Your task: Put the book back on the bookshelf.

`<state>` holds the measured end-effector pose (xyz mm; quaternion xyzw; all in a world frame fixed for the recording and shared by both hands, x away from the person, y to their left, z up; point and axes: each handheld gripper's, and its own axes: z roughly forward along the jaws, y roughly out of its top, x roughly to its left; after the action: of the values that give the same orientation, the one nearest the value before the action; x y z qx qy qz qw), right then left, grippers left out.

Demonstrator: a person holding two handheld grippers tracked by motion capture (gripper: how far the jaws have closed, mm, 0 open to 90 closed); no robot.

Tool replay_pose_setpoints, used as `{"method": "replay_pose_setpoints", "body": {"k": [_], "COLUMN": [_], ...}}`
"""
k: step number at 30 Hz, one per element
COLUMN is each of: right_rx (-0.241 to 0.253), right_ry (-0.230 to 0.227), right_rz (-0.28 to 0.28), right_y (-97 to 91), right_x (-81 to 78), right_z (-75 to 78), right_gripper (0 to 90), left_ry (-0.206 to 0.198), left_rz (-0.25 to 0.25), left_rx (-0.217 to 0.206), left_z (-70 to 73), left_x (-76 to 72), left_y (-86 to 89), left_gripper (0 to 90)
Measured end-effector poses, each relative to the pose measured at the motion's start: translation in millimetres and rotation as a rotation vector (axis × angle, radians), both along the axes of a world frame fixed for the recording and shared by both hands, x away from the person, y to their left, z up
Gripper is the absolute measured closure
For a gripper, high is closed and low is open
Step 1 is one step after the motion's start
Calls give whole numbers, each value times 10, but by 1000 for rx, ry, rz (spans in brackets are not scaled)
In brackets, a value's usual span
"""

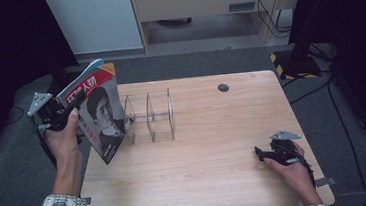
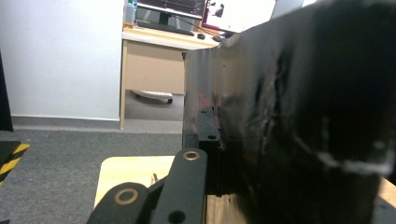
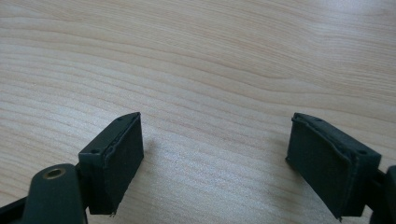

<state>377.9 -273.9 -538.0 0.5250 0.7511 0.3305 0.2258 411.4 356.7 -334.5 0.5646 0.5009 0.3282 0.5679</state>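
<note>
**Magazine Hanging Over the Tabletop's Left Edge, Rack Waiting Beside It**

At the left, the left gripper point(image 1: 66, 114) is clamping a glossy magazine with a red title and a portrait on its cover point(image 1: 99, 113), its jaws closed on the spine edge and holding the magazine tilted in the air over the left end of the pale wooden tabletop point(image 1: 213, 180). The magazine's lower corner is hanging just beside the clear acrylic divider rack point(image 1: 151, 117), which is standing on the tabletop with its slots empty. The grip is sitting near one edge, so the loose pages are likely sagging or fanning; they could catch a divider wall instead of dropping into a slot. A push at that slant could also slide or tip the light rack, since nothing is bracing it. At the right, the right gripper point(image 1: 271, 154) is resting on the tabletop well apart from the rack, its jaws standing wide with nothing between them, too far off to steady anything.
</note>
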Motion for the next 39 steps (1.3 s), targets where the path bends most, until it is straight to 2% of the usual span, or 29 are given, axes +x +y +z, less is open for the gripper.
{"method": "replay_pose_setpoints", "body": {"k": [17,32,39], "right_rx": [-1,0,-1], "right_ry": [0,0,-2], "right_rz": [2,1,-2], "right_y": [1,3,5], "right_x": [-1,-2,-2], "right_z": [1,0,0], "right_gripper": [187,186,187], "left_ry": [-31,-39,-53], "left_rz": [2,17,13], "left_rx": [21,78,72], "left_z": [71,-36,-120], "left_x": [-4,1,-9], "left_y": [-63,-89,-76], "left_gripper": [862,863,863]}}
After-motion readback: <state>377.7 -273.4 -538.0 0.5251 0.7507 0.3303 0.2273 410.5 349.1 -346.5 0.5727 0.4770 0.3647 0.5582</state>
